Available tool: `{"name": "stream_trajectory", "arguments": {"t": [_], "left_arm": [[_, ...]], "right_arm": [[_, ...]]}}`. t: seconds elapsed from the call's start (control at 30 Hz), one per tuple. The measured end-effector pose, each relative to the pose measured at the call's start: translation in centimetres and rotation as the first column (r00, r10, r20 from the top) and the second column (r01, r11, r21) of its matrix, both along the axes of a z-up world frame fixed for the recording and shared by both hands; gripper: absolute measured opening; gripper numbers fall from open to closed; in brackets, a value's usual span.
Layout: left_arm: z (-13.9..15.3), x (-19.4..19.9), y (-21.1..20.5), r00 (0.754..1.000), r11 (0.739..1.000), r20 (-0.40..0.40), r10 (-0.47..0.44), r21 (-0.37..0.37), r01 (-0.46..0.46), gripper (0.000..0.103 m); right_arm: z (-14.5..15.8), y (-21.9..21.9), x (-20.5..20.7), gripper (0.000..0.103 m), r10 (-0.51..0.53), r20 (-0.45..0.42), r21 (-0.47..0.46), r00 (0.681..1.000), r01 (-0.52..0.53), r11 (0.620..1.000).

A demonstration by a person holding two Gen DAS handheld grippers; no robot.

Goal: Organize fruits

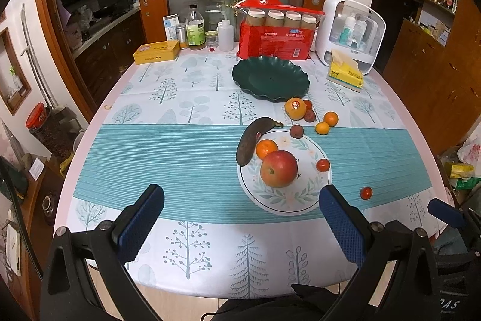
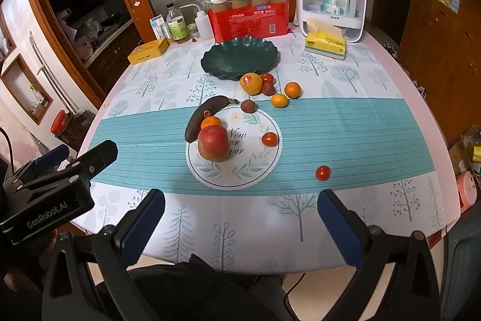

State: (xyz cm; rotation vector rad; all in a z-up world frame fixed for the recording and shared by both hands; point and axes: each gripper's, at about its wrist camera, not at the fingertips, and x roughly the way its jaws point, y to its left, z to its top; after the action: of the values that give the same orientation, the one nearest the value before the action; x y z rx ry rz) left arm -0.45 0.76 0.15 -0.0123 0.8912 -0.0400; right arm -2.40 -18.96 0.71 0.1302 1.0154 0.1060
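Observation:
A dark green scalloped plate (image 1: pixel 270 77) (image 2: pixel 240 57) stands empty at the table's far middle. In front of it lie a large orange (image 1: pixel 295 108) (image 2: pixel 251 83), small oranges (image 1: pixel 331 118) (image 2: pixel 292 89), lychees (image 1: pixel 296 131) and cherry tomatoes (image 1: pixel 366 193) (image 2: pixel 323 172). A red apple (image 1: pixel 278 168) (image 2: pixel 212 143), a blackened banana (image 1: pixel 251 144) (image 2: pixel 204 116) and an orange (image 1: pixel 266 148) lie on the printed circle. My left gripper (image 1: pixel 240 218) is open and empty above the near table edge. My right gripper (image 2: pixel 240 223) is open and empty, likewise near the front edge.
At the back stand a red package (image 1: pixel 276 39), a white organiser box (image 1: pixel 350 33), a yellow tissue pack (image 1: pixel 345 74), a yellow tin (image 1: pixel 156 51) and bottles (image 1: pixel 195 27). Wooden cabinets flank the table. The left gripper's body (image 2: pixel 54 188) shows in the right wrist view.

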Motion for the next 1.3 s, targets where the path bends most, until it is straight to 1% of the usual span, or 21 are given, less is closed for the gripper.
{"name": "stream_trajectory", "arguments": {"t": [0.2, 0.23, 0.27, 0.5, 0.67, 0.83, 1.0, 1.13, 1.3], "left_arm": [[-0.3, 0.5, -0.4, 0.999, 1.0, -0.025, -0.019, -0.019, 0.018, 0.102], [-0.3, 0.4, -0.2, 0.999, 0.999, -0.028, -0.025, -0.021, 0.025, 0.102], [-0.8, 0.5, 1.0, 0.999, 0.999, -0.029, -0.03, -0.029, 0.029, 0.102], [-1.5, 1.1, 1.7, 0.997, 0.998, -0.04, -0.063, -0.03, 0.061, 0.102], [-2.0, 1.3, 1.8, 0.994, 0.995, -0.057, -0.091, -0.033, 0.089, 0.102], [-2.7, 1.6, 1.9, 0.988, 0.99, -0.083, -0.132, -0.066, 0.127, 0.102], [-3.1, 2.2, 1.2, 0.983, 0.985, -0.091, -0.159, -0.078, 0.152, 0.102], [-4.2, 3.3, 0.2, 0.975, 0.982, -0.13, -0.181, -0.081, 0.172, 0.102], [-5.9, 5.2, -0.8, 0.967, 0.983, -0.182, -0.175, -0.088, 0.162, 0.102]], "right_arm": [[-0.1, 0.3, 0.0, 0.102, -0.026, -0.005, 0.002, 1.0, 0.026, 1.0], [-0.2, 0.3, -0.1, 0.102, -0.029, -0.006, 0.002, 1.0, 0.029, 1.0], [-0.3, 0.4, 0.0, 0.102, -0.029, -0.007, 0.003, 1.0, 0.029, 1.0], [-0.6, 1.5, 0.0, 0.102, -0.036, -0.004, 0.006, 0.999, 0.036, 0.999], [-0.7, 2.3, -0.2, 0.102, -0.043, 0.004, -0.007, 0.999, 0.043, 0.999], [-1.1, 2.6, -0.6, 0.102, -0.061, 0.016, -0.023, 0.998, 0.062, 0.998], [-1.5, 2.0, -0.8, 0.102, -0.084, 0.036, -0.034, 0.996, 0.085, 0.996], [-2.1, 1.1, -0.6, 0.102, -0.102, 0.05, -0.061, 0.994, 0.105, 0.993], [-3.6, -0.5, 0.0, 0.101, -0.124, 0.043, -0.086, 0.991, 0.128, 0.988]]}}
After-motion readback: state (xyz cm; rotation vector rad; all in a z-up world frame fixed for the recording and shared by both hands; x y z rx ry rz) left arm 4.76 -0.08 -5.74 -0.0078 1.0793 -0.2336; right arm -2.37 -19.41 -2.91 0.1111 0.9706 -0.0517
